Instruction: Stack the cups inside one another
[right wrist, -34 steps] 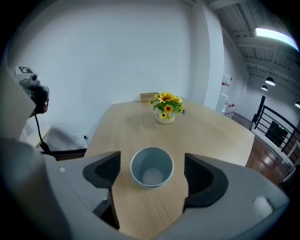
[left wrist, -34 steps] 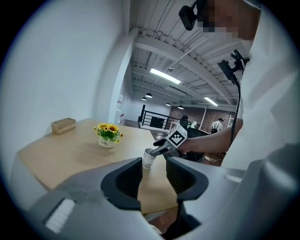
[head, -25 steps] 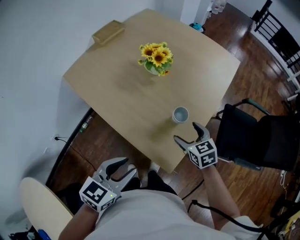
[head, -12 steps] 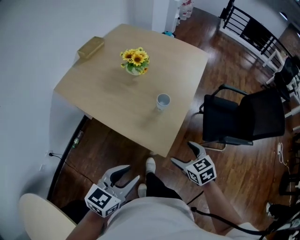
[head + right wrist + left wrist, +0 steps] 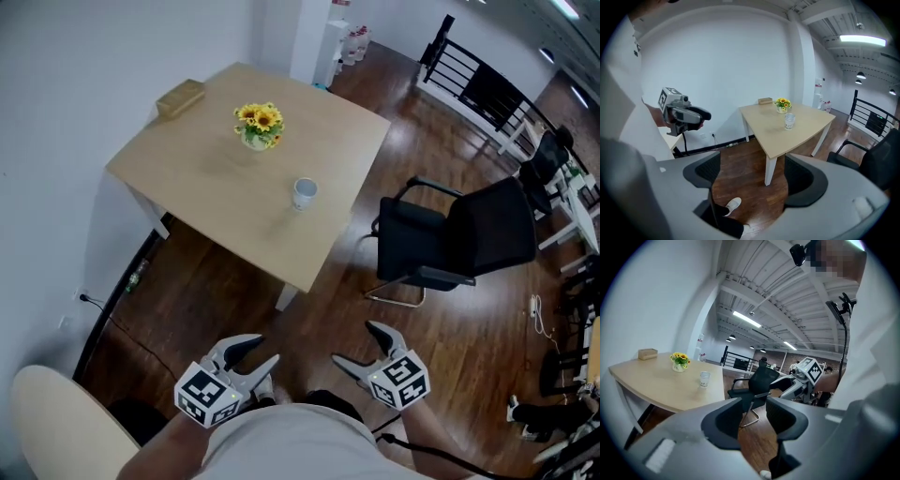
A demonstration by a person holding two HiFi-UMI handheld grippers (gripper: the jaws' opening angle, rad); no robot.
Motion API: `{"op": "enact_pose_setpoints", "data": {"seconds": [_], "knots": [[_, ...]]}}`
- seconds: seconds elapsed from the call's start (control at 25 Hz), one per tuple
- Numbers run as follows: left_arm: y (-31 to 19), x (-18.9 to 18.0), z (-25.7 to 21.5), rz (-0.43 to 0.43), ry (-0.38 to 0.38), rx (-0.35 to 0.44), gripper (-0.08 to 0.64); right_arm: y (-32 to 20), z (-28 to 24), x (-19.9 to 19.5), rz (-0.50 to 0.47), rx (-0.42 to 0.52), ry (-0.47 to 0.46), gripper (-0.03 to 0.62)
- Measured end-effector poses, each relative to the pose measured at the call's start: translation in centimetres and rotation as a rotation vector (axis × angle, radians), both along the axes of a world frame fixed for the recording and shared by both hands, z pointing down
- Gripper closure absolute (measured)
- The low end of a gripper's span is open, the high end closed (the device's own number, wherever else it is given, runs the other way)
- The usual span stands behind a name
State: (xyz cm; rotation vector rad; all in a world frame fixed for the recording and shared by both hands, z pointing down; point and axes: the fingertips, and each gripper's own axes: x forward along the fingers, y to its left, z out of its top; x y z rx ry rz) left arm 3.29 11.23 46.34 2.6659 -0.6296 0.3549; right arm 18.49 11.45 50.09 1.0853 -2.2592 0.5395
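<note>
One pale cup [image 5: 304, 192] stands upright on the wooden table [image 5: 216, 187], near its right side; I cannot tell whether more cups sit inside it. It shows small in the left gripper view as the cup [image 5: 704, 379] and in the right gripper view as the cup [image 5: 789, 121]. My left gripper [image 5: 264, 349] and right gripper [image 5: 358, 343] hang over the wood floor, well short of the table. Both are open and hold nothing. The left gripper [image 5: 754, 418] and the right gripper [image 5: 752, 180] each show a clear gap between their jaws.
A vase of yellow flowers [image 5: 259, 125] and a brown box [image 5: 181, 97] stand further back on the table. A black office chair [image 5: 450, 244] is to the table's right. A round pale chair back [image 5: 56, 422] is at lower left. A black railing [image 5: 478, 94] runs along the far right.
The person has stepped back from the table. The right gripper, which was at the table edge beside the cup, is now over the floor; both grippers stay open.
</note>
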Motion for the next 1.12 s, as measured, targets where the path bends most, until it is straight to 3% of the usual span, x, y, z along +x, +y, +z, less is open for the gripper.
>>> {"op": "enact_pose_setpoints", "data": {"seconds": [0.28,0.64,0.96,1.12], "knots": [[5.6,5.1,-1.6,-0.011,-0.005,0.058,0.391,7.3,-2.6,3.3,-0.063,0.046,-0.024,0.172],[16.3,14.1,-3.0,-0.002,0.015,0.07,0.391,17.3,-2.8,11.1,-0.035,0.105,-0.054,0.17],[21.6,13.3,-1.9,-0.11,-0.042,0.051,0.391,24.1,-1.4,13.3,-0.048,0.091,-0.057,0.173],[22.9,13.8,-2.2,-0.115,-0.051,0.051,0.391,26.0,-1.3,14.2,-0.044,0.097,-0.063,0.173]]}}
